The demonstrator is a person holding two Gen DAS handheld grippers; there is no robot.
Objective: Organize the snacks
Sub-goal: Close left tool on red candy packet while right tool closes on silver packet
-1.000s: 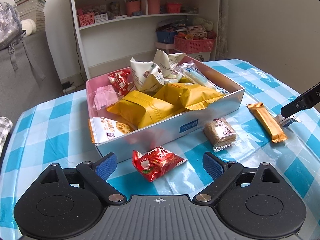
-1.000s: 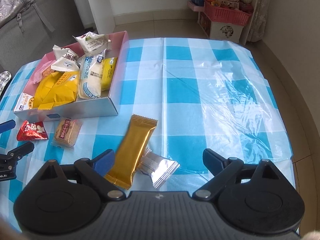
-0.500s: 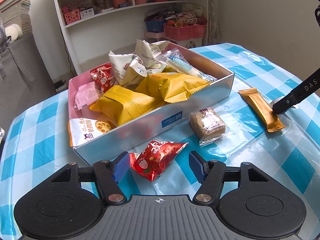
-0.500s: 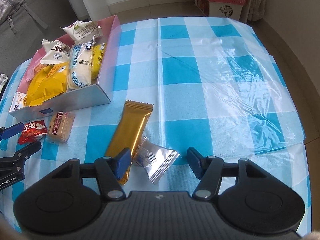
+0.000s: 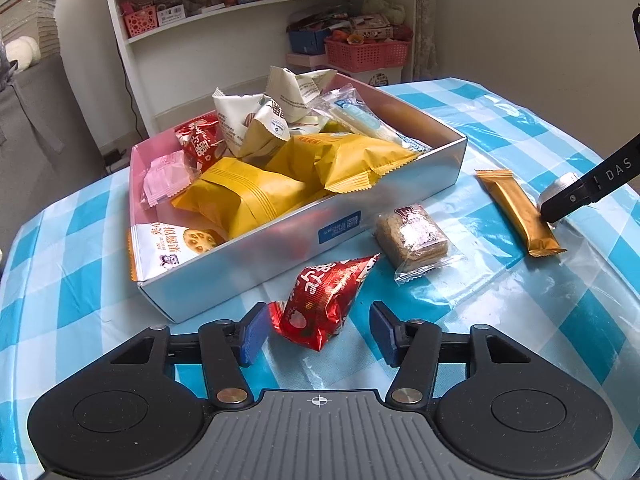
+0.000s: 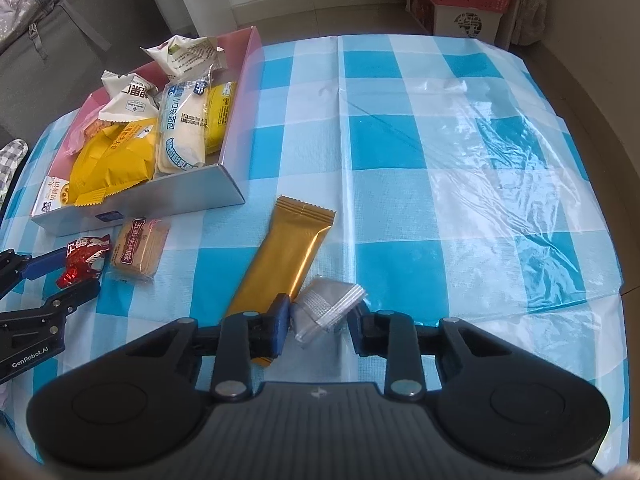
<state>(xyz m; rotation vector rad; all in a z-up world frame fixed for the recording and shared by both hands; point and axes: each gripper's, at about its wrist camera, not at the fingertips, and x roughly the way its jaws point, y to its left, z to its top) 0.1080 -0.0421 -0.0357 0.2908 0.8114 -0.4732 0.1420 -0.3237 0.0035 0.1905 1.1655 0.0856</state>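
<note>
- Most snacks are already sitting in the silver box (image 5: 420,184), upper centre of the left view; four are lying outside it on the checked cloth (image 6: 400,152).
- Left gripper (image 5: 316,330), jaws fairly wide, is straddling the crinkly red foil packet (image 5: 324,300).
- Right gripper (image 6: 320,322), jaws narrow, is bracketing the small silver sachet (image 6: 326,306); whether they are gripping it I cannot tell.
- Glossy gold bar (image 6: 284,264) and clear-wrapped biscuit square (image 6: 138,250) are waiting untouched.

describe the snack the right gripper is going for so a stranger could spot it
Start at the silver snack box on the checked tablecloth. In front lies a long gold bar; against its near end is a small silver packet, the only silver wrapper, between the right gripper fingers.
</note>
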